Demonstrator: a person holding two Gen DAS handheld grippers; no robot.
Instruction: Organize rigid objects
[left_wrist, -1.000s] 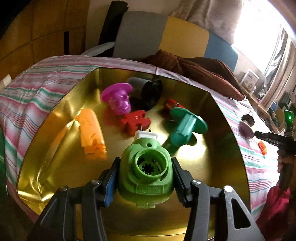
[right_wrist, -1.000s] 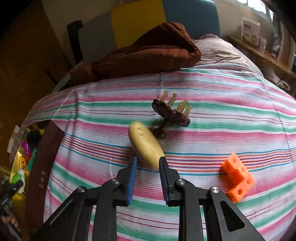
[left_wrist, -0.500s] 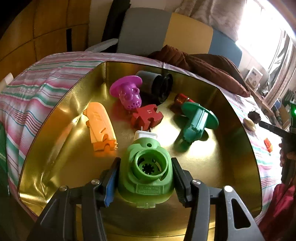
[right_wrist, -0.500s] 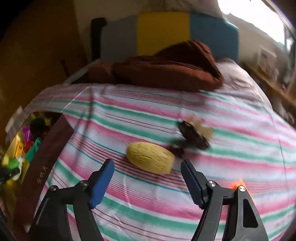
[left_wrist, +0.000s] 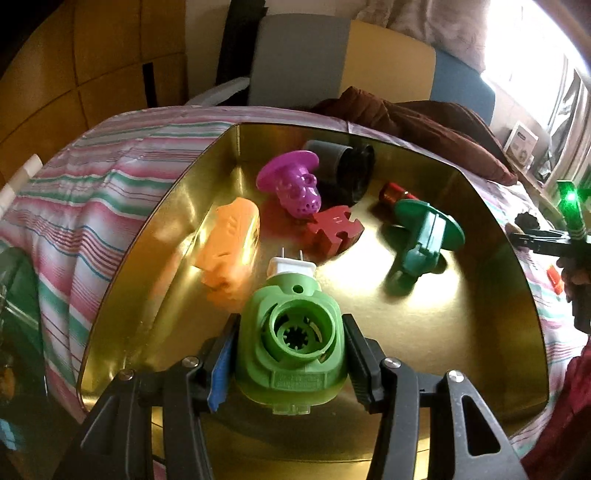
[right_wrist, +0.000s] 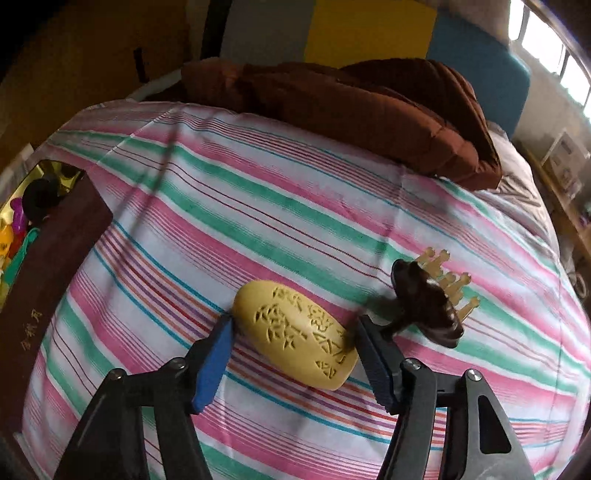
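Observation:
My left gripper (left_wrist: 286, 354) is shut on a green plug-in device (left_wrist: 291, 338) with a white two-pin plug, held over the gold box (left_wrist: 155, 236). In the box lie an orange piece (left_wrist: 231, 245), a purple perforated piece (left_wrist: 295, 182), a dark red puzzle piece (left_wrist: 334, 229), a teal flanged piece (left_wrist: 424, 238), a black cylinder (left_wrist: 349, 168) and a small red item (left_wrist: 393, 192). My right gripper (right_wrist: 295, 345) is open, its fingers either side of a yellow engraved oval (right_wrist: 297, 338) on the striped sheet. A dark brown comb-like massager (right_wrist: 430, 302) lies just right of it.
The box's dark outer wall (right_wrist: 48, 266) shows at the left of the right wrist view. A brown quilt (right_wrist: 351, 107) lies along the back of the bed. A small orange block (left_wrist: 554, 278) sits on the sheet right of the box.
My right gripper opened wide and turned, and its fingers now straddle the yellow oval crosswise. My left gripper kept its hold on the green device and came closer over the box.

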